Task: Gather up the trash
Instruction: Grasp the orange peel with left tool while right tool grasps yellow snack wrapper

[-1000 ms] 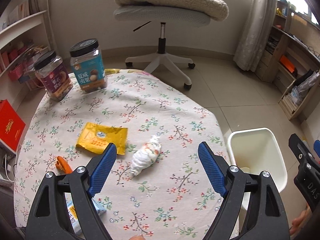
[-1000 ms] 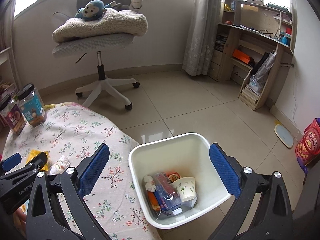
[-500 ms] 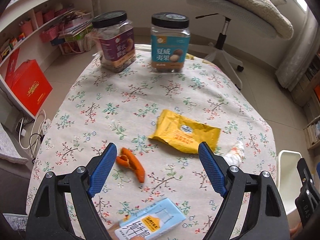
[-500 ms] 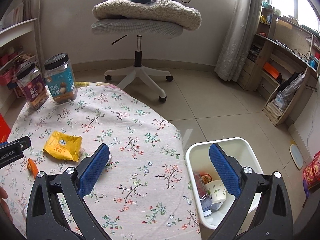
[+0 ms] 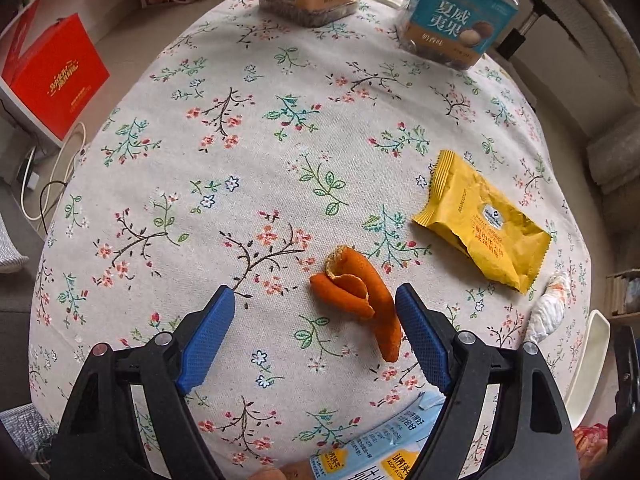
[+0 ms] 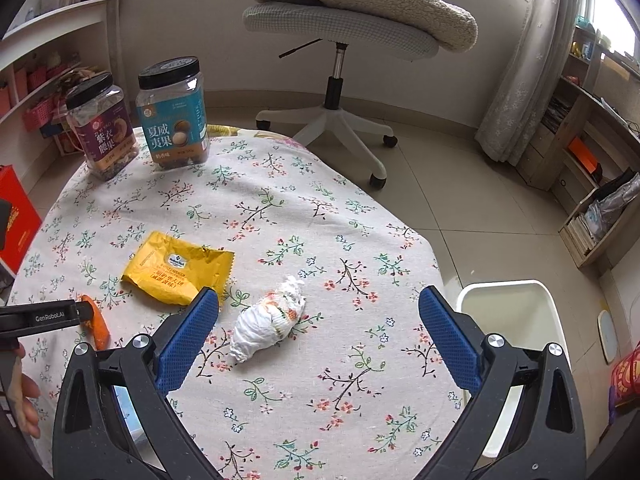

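Note:
An orange peel (image 5: 356, 296) lies on the floral tablecloth (image 5: 240, 152). My left gripper (image 5: 316, 312) is open low over the cloth, its right finger beside the peel; the peel lies between the jaws. A yellow snack wrapper (image 5: 486, 226) lies to the right, and a crumpled white tissue (image 5: 550, 308) at the table's right edge. A light-blue carton (image 5: 384, 444) lies under the gripper. In the right wrist view my right gripper (image 6: 318, 316) is open above the tissue (image 6: 270, 322); the wrapper (image 6: 178, 266) and peel (image 6: 96, 326) lie to its left. The white trash bin (image 6: 516, 308) stands on the floor at right.
Two snack jars, purple (image 6: 102, 128) and teal (image 6: 174, 114), stand at the table's far edge. An office chair (image 6: 340, 36) with a folded blanket stands behind. A red box (image 5: 52, 76) and shelves are at left. The left gripper's body (image 6: 44, 316) shows at the right view's left edge.
My left gripper has dropped lower and forward so the peel now lies between its fingers. My right gripper has swung left from the bin and now hangs over the tissue.

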Available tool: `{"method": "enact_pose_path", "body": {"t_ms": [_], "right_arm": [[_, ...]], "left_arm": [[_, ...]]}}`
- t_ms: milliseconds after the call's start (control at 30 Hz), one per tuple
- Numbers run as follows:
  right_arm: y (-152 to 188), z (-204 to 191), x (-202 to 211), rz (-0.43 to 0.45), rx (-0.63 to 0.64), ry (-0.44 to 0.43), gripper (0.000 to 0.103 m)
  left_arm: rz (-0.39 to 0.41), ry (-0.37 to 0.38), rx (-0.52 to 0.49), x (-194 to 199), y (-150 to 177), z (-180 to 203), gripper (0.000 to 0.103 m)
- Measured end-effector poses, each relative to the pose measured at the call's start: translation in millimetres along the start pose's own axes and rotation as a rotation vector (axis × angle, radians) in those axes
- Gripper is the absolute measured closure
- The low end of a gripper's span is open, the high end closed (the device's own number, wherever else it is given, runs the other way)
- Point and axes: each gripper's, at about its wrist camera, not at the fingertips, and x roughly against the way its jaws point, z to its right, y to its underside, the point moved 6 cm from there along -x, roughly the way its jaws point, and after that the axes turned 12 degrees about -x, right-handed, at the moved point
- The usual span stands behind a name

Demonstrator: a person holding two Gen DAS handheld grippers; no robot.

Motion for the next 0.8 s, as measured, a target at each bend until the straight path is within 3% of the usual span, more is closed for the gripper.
{"method": "enact_pose_path", "body": {"t_ms": [100,167,200,267,300,333,600,800], "right_arm": [[2,-6,-11,-0.019,0.025,0.017,0.007],[4,-9,-20,-0.031,0.045,0.033,0.007],[5,-11,-25,-0.037,0.059,0.041,0.007],[7,-15,-34,-0.047,0.092,0.049,0.007],[8,-19,-38,-0.051,0.114,0.044,0.007],[10,-24,-41,-0.055,0.14,0.039,0.007],[25,-94,-61,-0.107,0.423,-0.127,0.007],[43,-148,-93,-0.22,0.628,-0.135,0.008]], "left_arm": [[0.019,-0.003,-0.033,-2,-3,11,0.027],[0.005,0.009,-0.066,-6,0,23,0.037],[-0.008,0.002,-0.088,-9,2,28,0.05],[0.002,-0.065,-0.149,-10,4,33,0.063],[0.011,-0.071,-0.166,-9,5,34,0.081],[0.011,-0.063,-0.167,-8,6,34,0.087],[0.105,0.008,-0.08,28,-10,-3,0.089],[0.147,0.052,-0.069,53,-17,-14,0.089]]}}
